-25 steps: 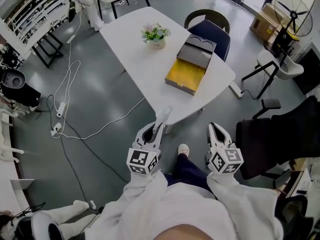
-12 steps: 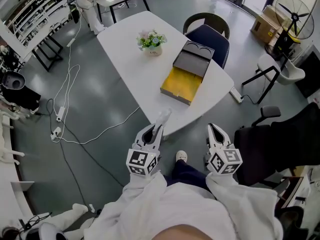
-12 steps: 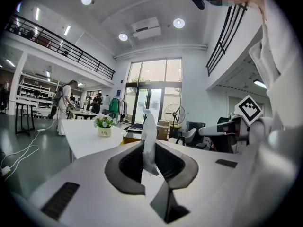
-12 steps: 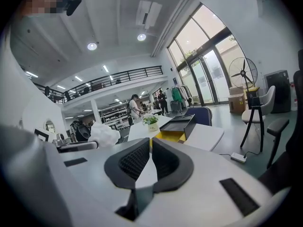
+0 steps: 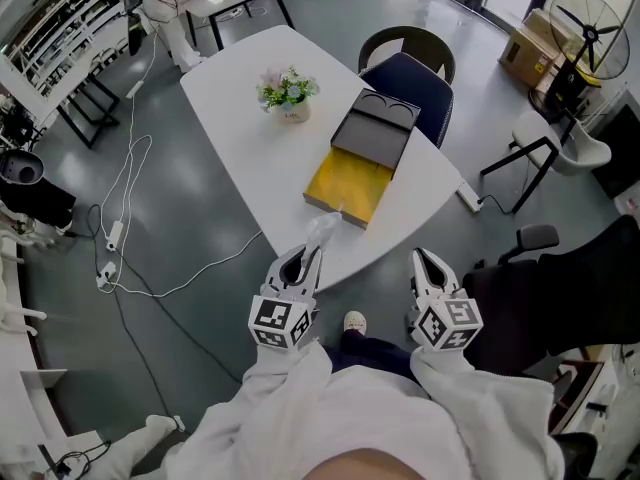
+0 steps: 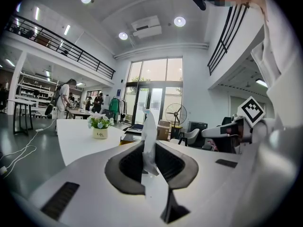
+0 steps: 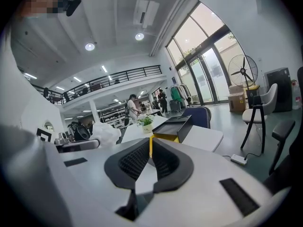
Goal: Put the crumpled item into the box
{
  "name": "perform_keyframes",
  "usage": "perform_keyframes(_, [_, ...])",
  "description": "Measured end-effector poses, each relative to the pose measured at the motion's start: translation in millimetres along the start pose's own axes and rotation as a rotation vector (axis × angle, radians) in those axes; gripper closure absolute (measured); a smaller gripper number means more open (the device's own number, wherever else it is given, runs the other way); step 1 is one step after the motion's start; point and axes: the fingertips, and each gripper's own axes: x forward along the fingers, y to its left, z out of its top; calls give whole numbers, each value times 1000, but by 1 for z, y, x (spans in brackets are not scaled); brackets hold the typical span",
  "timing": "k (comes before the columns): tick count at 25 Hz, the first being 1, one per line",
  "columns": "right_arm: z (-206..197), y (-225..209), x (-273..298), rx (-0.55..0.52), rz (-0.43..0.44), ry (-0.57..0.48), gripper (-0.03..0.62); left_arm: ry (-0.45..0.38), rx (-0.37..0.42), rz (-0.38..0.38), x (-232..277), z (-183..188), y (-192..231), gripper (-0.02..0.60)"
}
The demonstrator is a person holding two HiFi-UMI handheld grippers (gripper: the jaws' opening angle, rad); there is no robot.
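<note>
**Crumpled paper held in the left claw, near the open box**
The left claw (image 5: 312, 252) is clamped on the crumpled white paper (image 5: 322, 230), which sticks up past its tips at the near edge of the white counter (image 5: 235, 103). The yellow-lined box (image 5: 352, 180) lies open just beyond, with a potted flower (image 5: 287, 94) far left. The right claw (image 5: 425, 259) has its jaws together and is empty.

Person: white long sleeves (image 5: 470, 398), dark trousers (image 5: 375, 353), white shoe (image 5: 354, 321). Left gripper (image 5: 312, 255), right gripper (image 5: 424, 259): white shells, black ribbed pads, black-and-white marker cubes (image 5: 279, 320).
</note>
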Motion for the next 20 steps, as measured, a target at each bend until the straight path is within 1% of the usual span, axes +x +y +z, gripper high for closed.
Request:
perform_keyframes(4, [2, -18, 7, 12, -6, 0, 553, -17, 3, -1, 19, 4, -3, 523])
perform_keyframes(8, [3, -27, 10, 28, -13, -2, 553, -4, -7, -3, 27, 2, -4, 523])
perform_keyframes(14, [-1, -34, 11, 44, -23, 7, 553, 10, -7, 1, 32, 0, -3, 523])
perform_keyframes(20, [-7, -34, 14, 49, -18, 29, 553, 30, -23, 11, 32, -7, 0, 523])
